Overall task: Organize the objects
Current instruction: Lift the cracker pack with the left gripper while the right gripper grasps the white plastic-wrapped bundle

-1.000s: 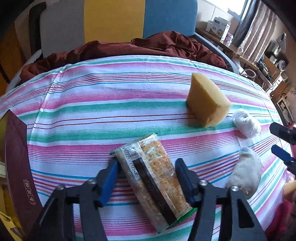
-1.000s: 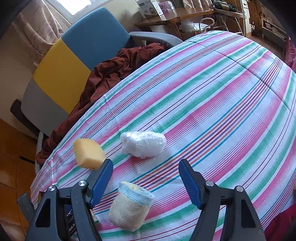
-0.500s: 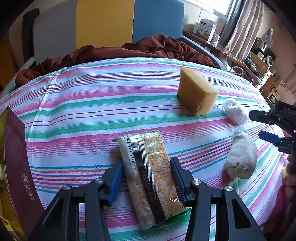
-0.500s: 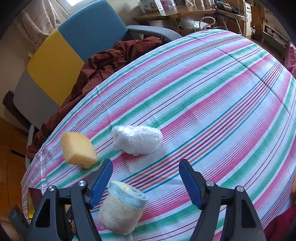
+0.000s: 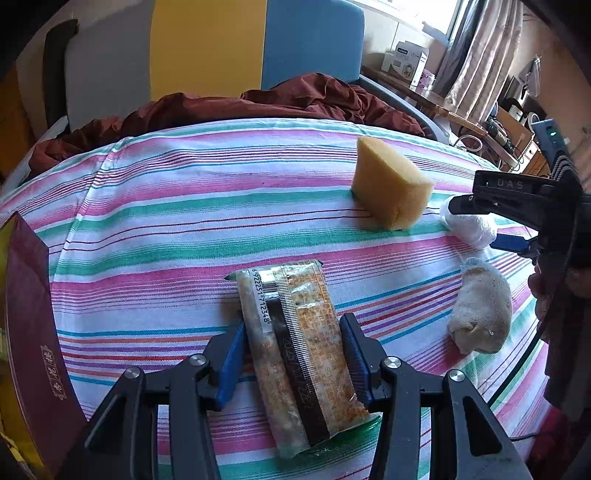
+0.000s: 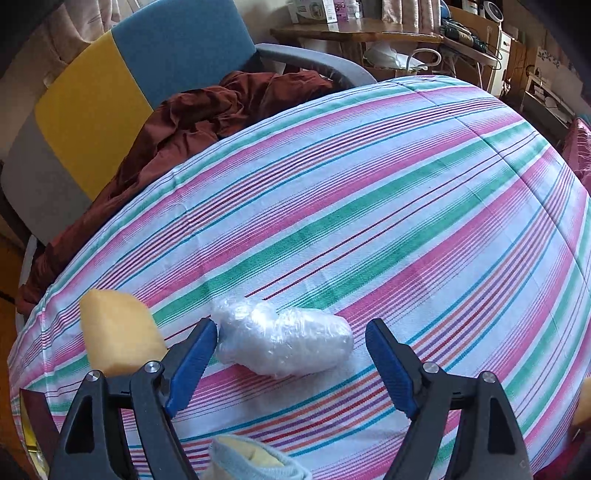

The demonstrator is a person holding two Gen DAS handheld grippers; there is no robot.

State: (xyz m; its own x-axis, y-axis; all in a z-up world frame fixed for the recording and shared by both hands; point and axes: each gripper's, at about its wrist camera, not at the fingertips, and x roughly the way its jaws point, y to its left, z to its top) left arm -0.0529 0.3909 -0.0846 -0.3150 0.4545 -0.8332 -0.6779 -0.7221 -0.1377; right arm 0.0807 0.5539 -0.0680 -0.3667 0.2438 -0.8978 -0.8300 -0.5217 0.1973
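A clear packet of crackers (image 5: pixel 291 295) lies lengthwise on the striped tablecloth (image 5: pixel 166 221). My left gripper (image 5: pixel 292 325) is shut on it, a blue pad pressing each long side. My right gripper (image 6: pixel 291 326) straddles a white plastic-wrapped bundle (image 6: pixel 284 343). Its jaws are closing: the left pad touches the bundle's end and the right pad stands apart from it. A yellow sponge wedge (image 5: pixel 389 192) (image 6: pixel 114 332) sits just left of the bundle. A rolled cream sock (image 5: pixel 484 310) (image 6: pixel 251 461) lies nearer me, under the right gripper.
A dark red box (image 5: pixel 29 317) stands at the table's left edge. Behind the table is a chair with grey, yellow and blue panels (image 5: pixel 207 48), with a maroon cloth (image 5: pixel 295 99) on it. A cluttered wooden desk (image 6: pixel 369 33) stands at the back right.
The left jaws have narrowed onto the cracker packet. My right gripper has moved forward and down, from over the sock to around the white bundle.
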